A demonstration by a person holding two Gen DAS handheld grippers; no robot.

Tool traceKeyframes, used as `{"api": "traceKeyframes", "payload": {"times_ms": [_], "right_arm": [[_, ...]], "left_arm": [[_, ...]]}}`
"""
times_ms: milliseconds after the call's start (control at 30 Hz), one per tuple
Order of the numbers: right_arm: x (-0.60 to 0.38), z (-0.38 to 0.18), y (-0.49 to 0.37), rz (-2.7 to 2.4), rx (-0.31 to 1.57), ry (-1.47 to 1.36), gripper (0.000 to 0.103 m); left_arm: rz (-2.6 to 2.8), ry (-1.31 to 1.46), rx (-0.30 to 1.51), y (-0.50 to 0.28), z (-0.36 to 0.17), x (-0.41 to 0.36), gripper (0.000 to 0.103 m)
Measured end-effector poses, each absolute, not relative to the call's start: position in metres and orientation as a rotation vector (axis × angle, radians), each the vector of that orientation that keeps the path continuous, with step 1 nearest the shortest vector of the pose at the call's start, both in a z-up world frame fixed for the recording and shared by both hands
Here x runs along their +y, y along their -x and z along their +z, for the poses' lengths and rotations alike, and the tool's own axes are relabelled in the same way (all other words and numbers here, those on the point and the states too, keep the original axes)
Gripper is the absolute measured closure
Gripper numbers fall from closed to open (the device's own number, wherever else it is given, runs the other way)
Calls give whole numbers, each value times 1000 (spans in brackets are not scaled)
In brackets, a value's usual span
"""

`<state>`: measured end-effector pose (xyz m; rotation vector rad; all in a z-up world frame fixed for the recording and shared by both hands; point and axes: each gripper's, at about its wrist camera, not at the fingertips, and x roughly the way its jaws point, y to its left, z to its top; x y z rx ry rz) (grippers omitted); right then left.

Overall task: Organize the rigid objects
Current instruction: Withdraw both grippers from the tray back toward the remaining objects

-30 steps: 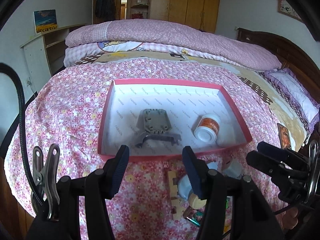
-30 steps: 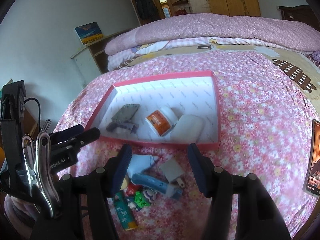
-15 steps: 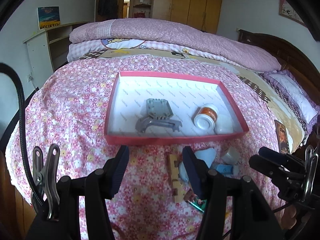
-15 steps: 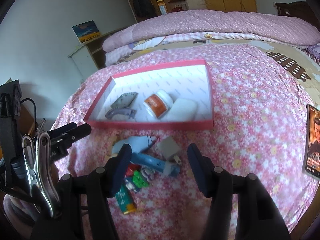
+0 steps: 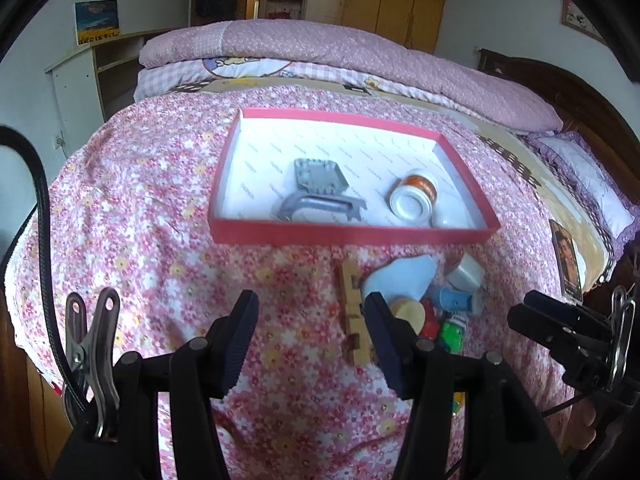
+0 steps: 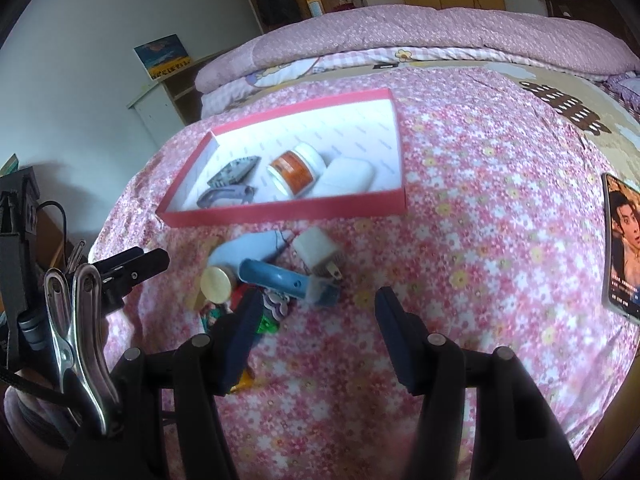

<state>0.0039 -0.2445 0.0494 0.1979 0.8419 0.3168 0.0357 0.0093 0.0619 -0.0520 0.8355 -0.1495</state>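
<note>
A red-rimmed box lies on the flowered bedspread. It holds a grey metal part, an orange-labelled white jar and a white case. In front of it lies a pile: a wooden strip, a pale blue piece, a white charger, a blue tube and small coloured toys. My left gripper is open and empty, left of the pile. My right gripper is open and empty, just in front of the pile.
A photo card lies at the right edge of the bed. Folded pink quilts lie behind the box. A white shelf unit stands at the far left. The bed edge drops off on the left.
Both grippers have pulled back toward me and away from the box, so the box sits farther off and the pile shows in full. Both stay open and empty.
</note>
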Motion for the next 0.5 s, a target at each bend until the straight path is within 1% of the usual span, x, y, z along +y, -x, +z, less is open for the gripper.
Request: {"api": "traceKeyframes", "payload": {"times_ms": [367,500], "right_arm": [[-252,40,-2,304,860,-213,44],[-253,39,-2,303,860,-217,44]], "left_arm": [[-178,-5,846,-33,47,-9,45],[-172,-19,846,-34,42,-11,53]]}}
